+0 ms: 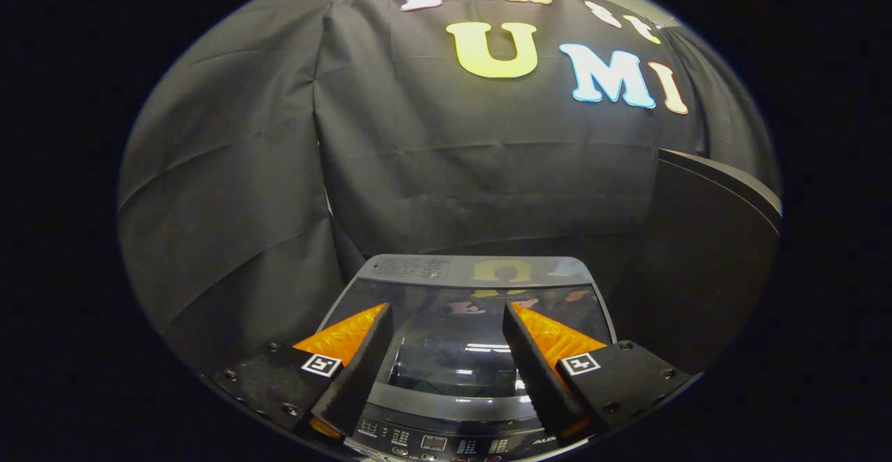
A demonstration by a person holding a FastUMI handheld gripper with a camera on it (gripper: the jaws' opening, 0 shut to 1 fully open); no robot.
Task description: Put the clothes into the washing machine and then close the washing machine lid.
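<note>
A grey top-loading washing machine (474, 270) stands below and ahead of me. Its dark glass lid (456, 347) lies flat and shut over the tub. My gripper (447, 312) hovers above the lid, open, with nothing between its fingers. The control panel (446, 442) with small buttons and a display sits at the near edge, under the finger bases. The glass is reflective, and what lies in the tub beneath it cannot be made out.
Black cloth walls (446, 169) close in behind and to the left of the machine. A dark flat-topped block (704, 253) stands to the right, rising higher than the machine's top.
</note>
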